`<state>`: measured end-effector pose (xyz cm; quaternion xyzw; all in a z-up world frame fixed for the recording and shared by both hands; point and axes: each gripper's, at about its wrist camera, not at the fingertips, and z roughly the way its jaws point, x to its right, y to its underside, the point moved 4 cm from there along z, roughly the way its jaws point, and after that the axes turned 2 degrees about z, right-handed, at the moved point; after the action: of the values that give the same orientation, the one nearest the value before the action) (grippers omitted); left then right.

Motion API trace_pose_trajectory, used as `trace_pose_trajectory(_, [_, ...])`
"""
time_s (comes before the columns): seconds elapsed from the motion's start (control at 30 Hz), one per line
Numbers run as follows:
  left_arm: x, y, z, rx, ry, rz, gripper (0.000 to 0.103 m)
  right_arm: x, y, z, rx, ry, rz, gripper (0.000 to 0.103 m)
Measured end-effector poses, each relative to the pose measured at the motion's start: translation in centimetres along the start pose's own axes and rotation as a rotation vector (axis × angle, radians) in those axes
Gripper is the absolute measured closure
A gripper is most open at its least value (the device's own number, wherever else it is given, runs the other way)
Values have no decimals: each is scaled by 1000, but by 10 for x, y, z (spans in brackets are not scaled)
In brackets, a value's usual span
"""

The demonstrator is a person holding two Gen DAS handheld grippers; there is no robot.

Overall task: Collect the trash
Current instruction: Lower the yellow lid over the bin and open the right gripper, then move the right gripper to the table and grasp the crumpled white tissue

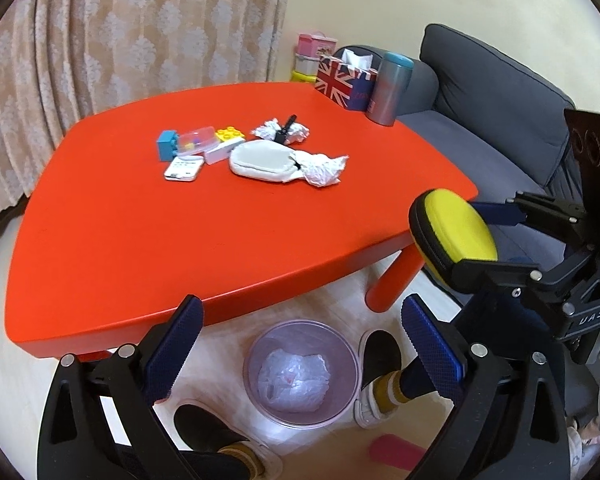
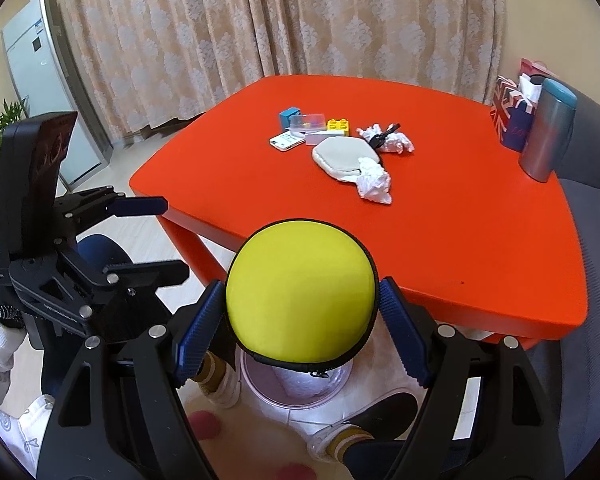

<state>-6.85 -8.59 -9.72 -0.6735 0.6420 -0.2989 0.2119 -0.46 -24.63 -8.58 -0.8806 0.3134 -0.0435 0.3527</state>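
left gripper [image 1: 300, 354]: standing spread, empty | right gripper [image 2: 302, 330]: pinching round yellow zipper case [image 2: 298, 300] | crumpled white tissue [image 1: 324, 170]: lying on red table [image 1: 140, 240]

A clear bin [image 1: 300, 374] stands on the floor beside the table, holding crumpled white wrap [image 1: 294, 380]; three crumpled tissues [image 1: 325, 169] lie on the red table [image 1: 140, 240]. A yellow zip case [image 2: 300, 300] hangs above the bin.

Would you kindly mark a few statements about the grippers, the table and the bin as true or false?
1. The right gripper holds a yellow zip case. True.
2. The left gripper grips a crumpled tissue. False: its jaws are open and empty.
3. The bin on the floor already holds crumpled white trash. True.
4. The red table has no crumpled tissues left. False: crumpled tissues lie beside a white pouch.
5. A tumbler stands beside the flag-patterned tissue box. True.
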Motion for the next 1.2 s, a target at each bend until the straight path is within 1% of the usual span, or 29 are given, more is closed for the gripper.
trace_pose_trajectory(0.27, [-19, -2, -20, 24, -29, -22, 8, -11, -2, 15, -26, -47, -16, 26])
trace_pose_trajectory(0.3, [-21, -2, -21, 25, -31, -24, 8, -12, -2, 16, -28, -52, -18, 24])
trace_pose_trajectory(0.37, [-25, -3, -23, 28, -36, -29, 8, -15, -3, 19, -34, -66, -26, 19])
trace_pose_trajectory(0.4, [-26, -3, -23, 29, -37, -30, 8, -16, -4, 19, -32, -68, -27, 10])
trace_pose_trajectory(0.43, [-27, -3, -24, 30, -39, -32, 8, -16, -5, 19, -26, -68, -27, 9])
trace_pose_trajectory(0.7, [-28, 0, -21, 21, -34, -33, 8, -7, -4, 20, -25, -49, -1, 7])
trace_pose_trajectory(0.97, [-26, 1, -21, 19, -35, -30, 8, 1, -2, 11, -10, -32, 20, 6])
trace_pose_trajectory(1.2, [-31, -7, -20, 17, -31, -41, 8, 12, -11, 3, 0, -16, 33, 6])
